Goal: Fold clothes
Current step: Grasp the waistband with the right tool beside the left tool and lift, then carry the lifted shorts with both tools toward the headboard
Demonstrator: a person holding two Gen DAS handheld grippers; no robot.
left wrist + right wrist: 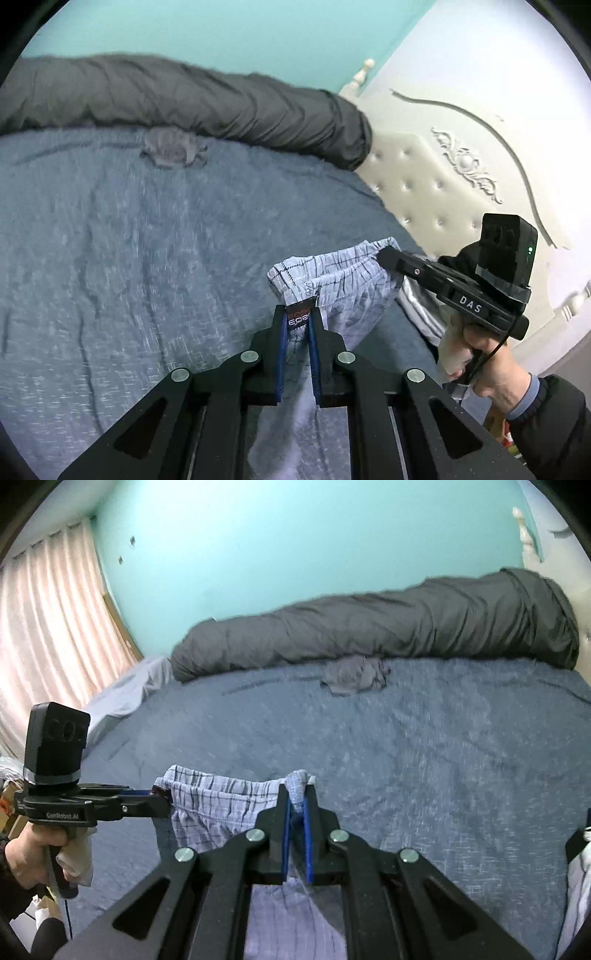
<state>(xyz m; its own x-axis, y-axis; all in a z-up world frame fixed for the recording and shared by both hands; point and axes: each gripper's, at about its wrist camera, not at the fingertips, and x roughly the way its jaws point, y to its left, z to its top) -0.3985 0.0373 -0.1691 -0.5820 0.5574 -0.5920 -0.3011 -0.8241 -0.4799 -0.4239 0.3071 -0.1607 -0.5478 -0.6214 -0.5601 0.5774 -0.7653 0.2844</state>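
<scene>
A pair of light blue plaid shorts [343, 284] hangs in the air above the bed, held by its waistband between both grippers. My left gripper [298, 314] is shut on one end of the waistband, at a dark label. My right gripper [298, 794] is shut on the other end. In the left wrist view the right gripper [388, 258] pinches the far corner. In the right wrist view the left gripper [162, 797] pinches the near-left corner of the shorts [221, 805]. The fabric hangs down below both pairs of fingers.
A blue-grey bedspread [406, 760] covers the bed. A rolled dark grey duvet [388, 624] lies along the far side. A small crumpled grey garment [354, 677] lies before it. A white tufted headboard [443, 177] is to the right, pink curtains [48, 627] to the left.
</scene>
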